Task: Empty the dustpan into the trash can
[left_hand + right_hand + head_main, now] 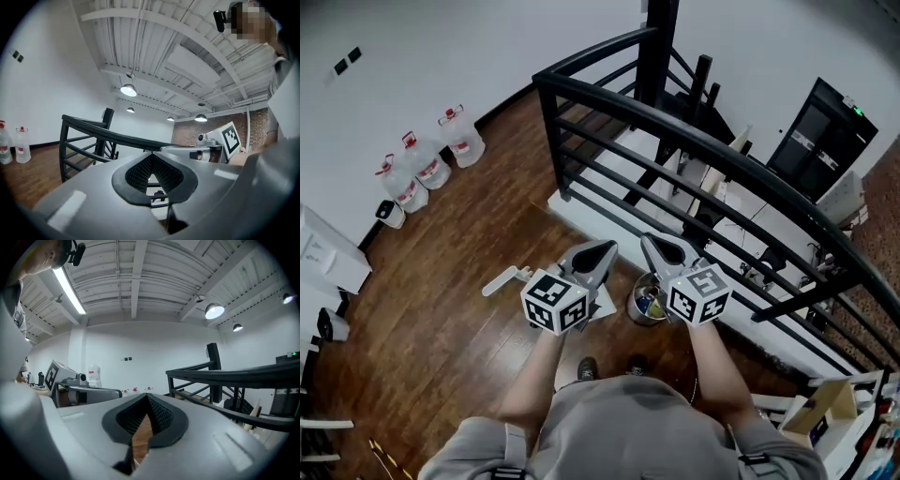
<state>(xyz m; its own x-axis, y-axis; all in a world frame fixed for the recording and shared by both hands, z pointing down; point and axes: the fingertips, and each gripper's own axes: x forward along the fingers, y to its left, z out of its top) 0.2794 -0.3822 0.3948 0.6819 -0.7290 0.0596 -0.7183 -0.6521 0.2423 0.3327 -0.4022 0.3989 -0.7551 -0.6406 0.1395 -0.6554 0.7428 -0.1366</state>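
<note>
At the far left, the water bottles (427, 169) by the wall stand well clear of your work. Nearer in, the white dustpan (506, 279) lies on the wooden floor (441, 309), its handle pointing left and its pan end partly hidden under your left hand-held gripper (607, 249). That gripper is raised, points level, and has its jaws pressed together on nothing. Just to its right, the small metal trash can (649, 305) stands upright on the floor with some litter showing inside. Your right hand-held gripper (649, 242) hangs above it, also closed and empty. With the pan down beside the can and both grippers empty, this could be before the pan is picked up or after it has been tipped and set back. I can't tell which, since the pan's inside is not visible. In either case the risks are the same. The can looks light and narrow-mouthed and sits close to your feet, so a careless step or a low sweep of a gripper could knock it over and scatter the litter. If the pan is still loaded, pouring into that small opening could spill onto the floor. To the right, the black railing (722, 141) is close enough to catch a swinging arm.
</note>
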